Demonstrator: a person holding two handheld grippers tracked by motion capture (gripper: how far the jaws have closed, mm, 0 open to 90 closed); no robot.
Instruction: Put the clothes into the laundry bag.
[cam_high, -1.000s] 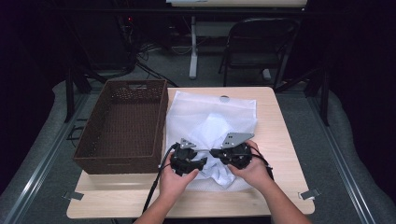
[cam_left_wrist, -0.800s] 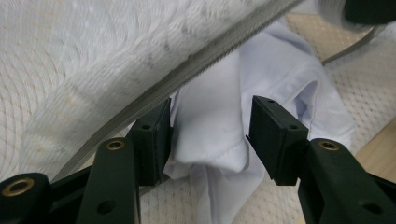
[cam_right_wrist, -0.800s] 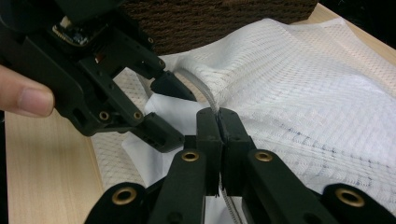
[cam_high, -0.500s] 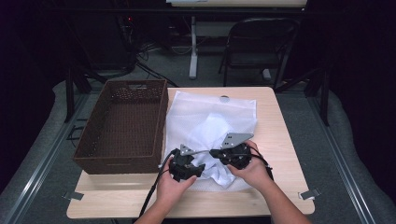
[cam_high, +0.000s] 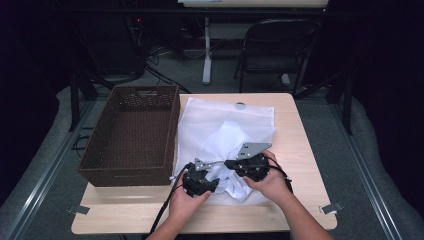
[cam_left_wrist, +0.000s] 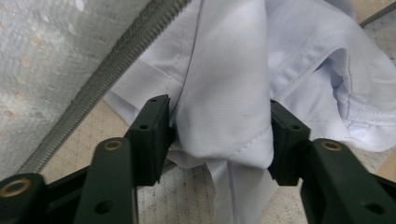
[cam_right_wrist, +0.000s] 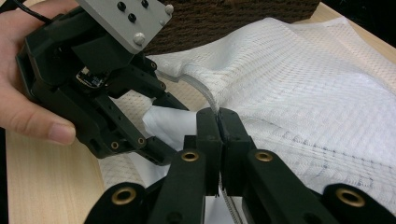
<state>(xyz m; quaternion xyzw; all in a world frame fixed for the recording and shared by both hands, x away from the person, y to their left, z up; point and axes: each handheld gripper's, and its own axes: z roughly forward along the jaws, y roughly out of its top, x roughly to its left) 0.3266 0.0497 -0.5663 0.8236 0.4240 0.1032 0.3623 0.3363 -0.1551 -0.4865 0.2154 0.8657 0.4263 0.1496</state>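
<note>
One mesh laundry bag (cam_high: 227, 127), one white garment (cam_left_wrist: 243, 79), one wicker basket (cam_high: 132, 132) and two claws — that is the count on the wooden surface (cam_high: 300, 150). The bag is white, see-through netting, lying flat with its long axis running from six to twelve o'clock in the high view, its zipped mouth at the six o'clock end nearest the person. A grey zipper (cam_left_wrist: 107, 79) edges that mouth. The garment is pale white woven cloth with stitched seams, bunched and creased, sitting at the bag's mouth on the mesh; which way it points I cannot tell.

The left claw (cam_high: 202, 181) has its jaws on either side of a thick fold of the garment, pads pressing into the cloth; those jaws have just been closing a little, with the cloth between them. The right claw (cam_right_wrist: 218, 135), at three o'clock from the left one and just beside it, is pinched tight on the bag's zipper edge, holding that edge up off the surface.

The brown basket stands at nine o'clock from the bag, its side touching the bag's edge.
</note>
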